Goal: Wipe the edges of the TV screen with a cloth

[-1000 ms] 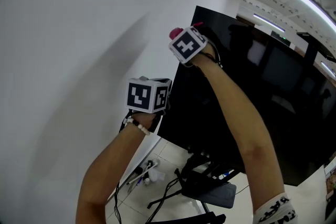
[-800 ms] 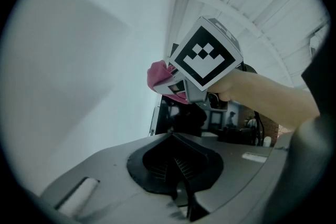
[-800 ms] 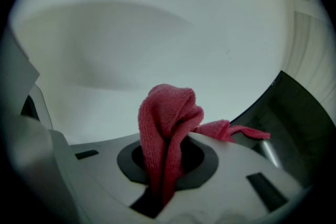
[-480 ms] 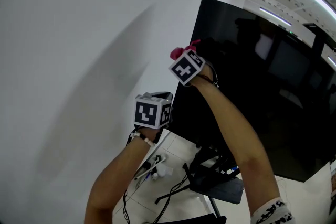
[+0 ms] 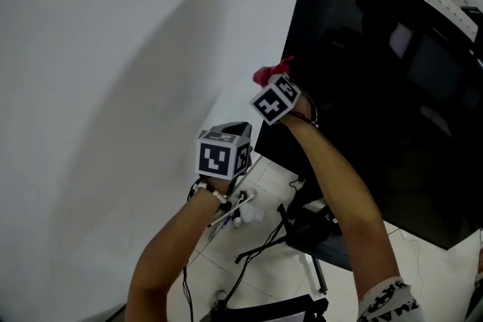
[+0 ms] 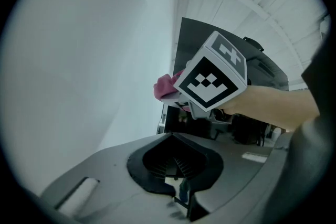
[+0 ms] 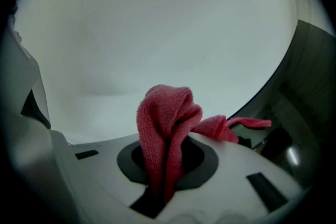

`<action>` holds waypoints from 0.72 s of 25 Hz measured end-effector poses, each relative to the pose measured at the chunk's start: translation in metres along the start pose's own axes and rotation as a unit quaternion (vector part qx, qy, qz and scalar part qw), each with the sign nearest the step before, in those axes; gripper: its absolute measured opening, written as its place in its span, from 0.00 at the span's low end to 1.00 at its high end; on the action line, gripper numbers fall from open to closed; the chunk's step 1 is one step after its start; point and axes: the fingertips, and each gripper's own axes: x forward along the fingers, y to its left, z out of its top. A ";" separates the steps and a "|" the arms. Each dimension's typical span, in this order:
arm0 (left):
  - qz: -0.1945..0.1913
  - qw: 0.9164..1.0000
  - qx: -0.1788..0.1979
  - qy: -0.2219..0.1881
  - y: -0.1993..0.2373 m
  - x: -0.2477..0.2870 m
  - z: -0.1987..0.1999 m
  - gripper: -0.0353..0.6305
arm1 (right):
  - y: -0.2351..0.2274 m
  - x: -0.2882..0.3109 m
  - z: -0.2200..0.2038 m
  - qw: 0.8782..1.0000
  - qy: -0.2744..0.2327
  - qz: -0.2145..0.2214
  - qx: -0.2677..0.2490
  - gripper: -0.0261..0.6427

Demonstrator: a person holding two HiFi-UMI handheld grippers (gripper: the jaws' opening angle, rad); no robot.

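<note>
Clamping red cloth [image 7: 165,118]; right gripper [image 7: 164,186] beside TV [image 5: 377,87].

You've slid your right gripper [image 5: 275,91] and the red cloth [image 5: 269,74] down the TV's [image 5: 377,87] left edge, from its top corner to nearer the bottom corner. Your left gripper [image 5: 224,149] has dropped too, from beside that edge to just beside the bottom corner.
</note>
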 end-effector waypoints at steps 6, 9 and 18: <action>0.014 0.999 -0.022 0.023 0.008 0.016 -0.052 0.04 | 0.043 0.019 -0.025 0.999 -0.003 0.022 0.024 0.12; 0.017 0.998 -0.040 0.034 0.011 0.022 -0.074 0.04 | 0.064 0.028 -0.038 0.999 -0.004 0.031 0.041 0.12; 0.021 0.998 -0.044 0.035 0.009 0.031 -0.114 0.04 | 0.116 0.043 -0.087 0.996 -0.008 0.037 0.079 0.12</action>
